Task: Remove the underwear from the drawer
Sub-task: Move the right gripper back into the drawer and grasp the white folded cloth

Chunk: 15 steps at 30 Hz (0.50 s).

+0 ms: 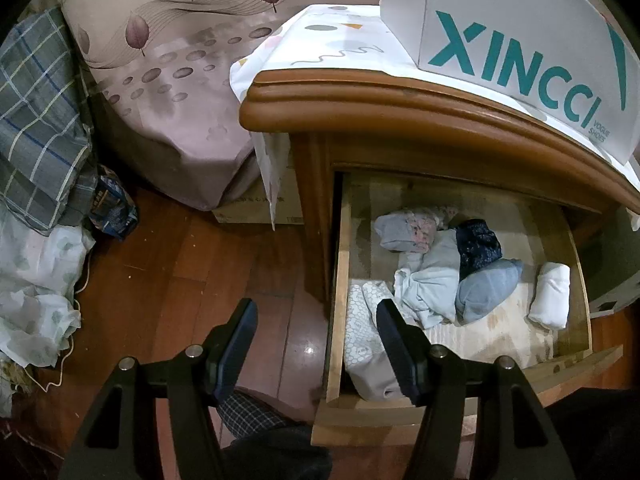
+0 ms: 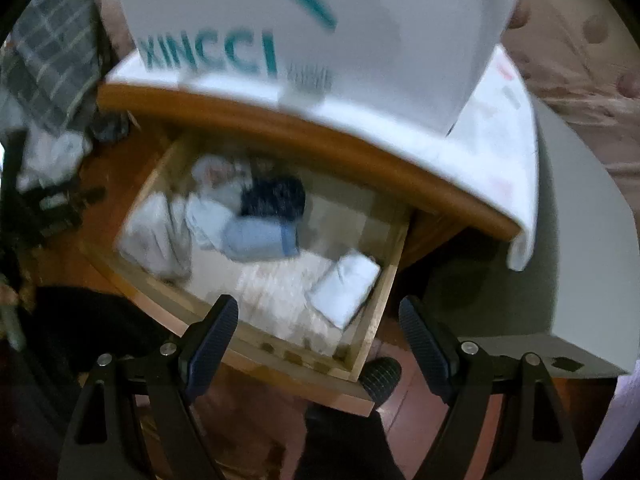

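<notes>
Both grippers, left (image 1: 316,344) and right (image 2: 318,340), gape empty above pulled-out drawer (image 1: 338,300); underwear (image 1: 486,290) untouched, 0 removed.

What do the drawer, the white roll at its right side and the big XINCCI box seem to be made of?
Drawer: pale, unvarnished-looking wood with visible grain; the front looks glossier. White roll: soft fabric, probably cotton, judging by its folds and matte look. XINCCI box: likely smooth printed cardboard, with flat panels and sharp edges.

"XINCCI VOGUE SHOES" on white box (image 1: 520,40)
</notes>
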Each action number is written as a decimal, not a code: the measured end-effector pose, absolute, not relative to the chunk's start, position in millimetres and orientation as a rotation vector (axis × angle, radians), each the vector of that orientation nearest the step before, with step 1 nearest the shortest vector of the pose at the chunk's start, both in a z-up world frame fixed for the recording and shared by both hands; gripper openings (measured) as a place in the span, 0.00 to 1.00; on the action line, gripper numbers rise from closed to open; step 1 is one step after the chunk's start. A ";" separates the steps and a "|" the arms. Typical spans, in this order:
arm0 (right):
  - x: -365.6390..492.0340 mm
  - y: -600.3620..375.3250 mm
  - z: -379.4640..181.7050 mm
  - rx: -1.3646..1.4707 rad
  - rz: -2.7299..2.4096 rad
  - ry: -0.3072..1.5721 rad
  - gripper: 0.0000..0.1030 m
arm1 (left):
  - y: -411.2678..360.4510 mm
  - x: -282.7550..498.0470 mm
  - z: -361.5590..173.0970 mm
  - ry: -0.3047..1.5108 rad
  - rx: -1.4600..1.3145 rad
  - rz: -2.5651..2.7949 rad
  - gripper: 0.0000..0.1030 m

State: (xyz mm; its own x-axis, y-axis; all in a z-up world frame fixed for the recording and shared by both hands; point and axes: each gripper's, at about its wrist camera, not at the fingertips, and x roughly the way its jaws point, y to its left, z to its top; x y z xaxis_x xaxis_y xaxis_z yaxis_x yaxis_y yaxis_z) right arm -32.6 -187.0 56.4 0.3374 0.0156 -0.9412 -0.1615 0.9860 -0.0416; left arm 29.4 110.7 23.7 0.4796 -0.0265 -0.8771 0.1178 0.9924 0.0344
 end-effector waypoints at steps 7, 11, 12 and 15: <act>-13.9 -186.4 1.5 -0.213 0.148 1.321 0.78 | 113.9 31.7 21.6 1.085 0.058 -0.096 0.62; -2.8 -182.5 -23.7 -0.275 0.181 1.368 0.77 | 117.2 33.2 20.7 1.093 0.037 -0.094 0.62; 0.8 -180.6 -30.6 -0.310 0.182 1.375 0.77 | 117.5 33.7 20.0 1.098 0.034 -0.094 0.62; 9.3 -177.2 -45.6 -0.357 0.208 1.395 0.78 | 118.4 35.0 18.0 1.112 0.027 -0.094 0.62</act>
State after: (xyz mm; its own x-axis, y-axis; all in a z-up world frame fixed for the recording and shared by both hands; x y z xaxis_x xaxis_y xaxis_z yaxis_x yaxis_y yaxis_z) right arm 9.3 -177.2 -45.6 0.1688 -0.0661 -0.9834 -0.3504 0.9285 -0.1226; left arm 35.0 118.4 17.9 0.4395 -0.0620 -0.8961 0.0892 0.9957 -0.0252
